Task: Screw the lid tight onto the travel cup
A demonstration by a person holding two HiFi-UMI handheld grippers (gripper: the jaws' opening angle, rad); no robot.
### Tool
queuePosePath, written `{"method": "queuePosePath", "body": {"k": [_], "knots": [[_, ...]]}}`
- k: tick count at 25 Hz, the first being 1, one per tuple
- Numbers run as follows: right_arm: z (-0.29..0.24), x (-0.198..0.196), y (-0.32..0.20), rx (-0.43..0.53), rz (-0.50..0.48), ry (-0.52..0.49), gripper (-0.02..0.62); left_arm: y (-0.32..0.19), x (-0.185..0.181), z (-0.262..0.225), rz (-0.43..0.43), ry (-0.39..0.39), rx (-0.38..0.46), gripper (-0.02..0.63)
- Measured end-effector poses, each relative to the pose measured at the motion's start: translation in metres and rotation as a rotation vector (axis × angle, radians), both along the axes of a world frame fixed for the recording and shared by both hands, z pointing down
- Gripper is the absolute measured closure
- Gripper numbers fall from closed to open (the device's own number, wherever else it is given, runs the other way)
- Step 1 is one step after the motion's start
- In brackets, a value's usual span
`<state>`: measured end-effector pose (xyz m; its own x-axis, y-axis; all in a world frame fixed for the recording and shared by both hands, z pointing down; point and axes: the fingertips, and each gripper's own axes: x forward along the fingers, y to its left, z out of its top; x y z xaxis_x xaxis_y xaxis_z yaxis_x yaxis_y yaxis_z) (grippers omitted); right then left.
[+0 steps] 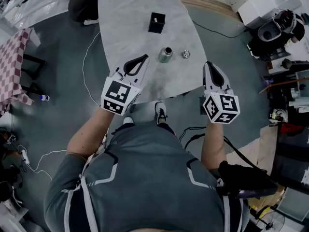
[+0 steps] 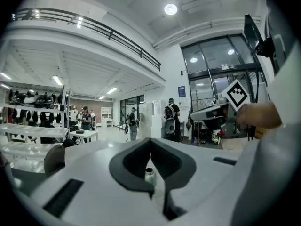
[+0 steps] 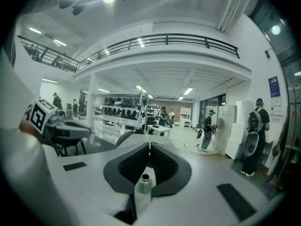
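The steel travel cup stands open-topped on the grey table, with its small round lid a little to its right. My left gripper hovers over the table's near edge, just left of the cup, jaws shut and empty. My right gripper hangs off the table's right edge, near and right of the lid, also shut and empty. In the left gripper view the shut left gripper has the cup showing below its pads. Below the shut right gripper stands a small metal cylinder; cup or lid, I cannot tell.
A black open box stands farther back on the table. My shoe is under the near edge. White cables trail on the floor at left, beside a checked table. Equipment clutter fills the right. People stand far off.
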<state>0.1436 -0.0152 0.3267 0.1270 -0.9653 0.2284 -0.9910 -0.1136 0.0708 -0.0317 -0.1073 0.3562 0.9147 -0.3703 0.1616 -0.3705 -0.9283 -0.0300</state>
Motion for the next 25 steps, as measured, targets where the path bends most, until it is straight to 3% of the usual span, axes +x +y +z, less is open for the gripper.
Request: {"method": "queuePosePath", "body": {"k": [11,14,18,19,22,25], "knots": [[0.018,0.099,-0.066,-0.019,-0.157,-0.045,0.558,-0.038,0.075,0.03,-0.145,-0.036,-0.096,0.594],[0.035,0.118,-0.081,-0.047,-0.212,-0.067,0.484,-0.046,0.088,0.047,-0.216,-0.072,-0.13,0.594],[0.058,0.135,-0.099,-0.09,-0.269,-0.108,0.479,-0.051,0.106,0.061,-0.24,-0.08,-0.125,0.592],[0.064,0.136,-0.102,-0.102,-0.284,-0.116,0.479,-0.052,0.109,0.065,-0.246,-0.076,-0.137,0.581],[0.085,0.138,-0.111,-0.137,-0.33,-0.118,0.479,-0.054,0.115,0.081,-0.251,-0.081,-0.175,0.452],[0.106,0.141,-0.118,-0.178,-0.356,-0.111,0.469,-0.055,0.118,0.096,-0.252,-0.1,-0.186,0.412]]}}
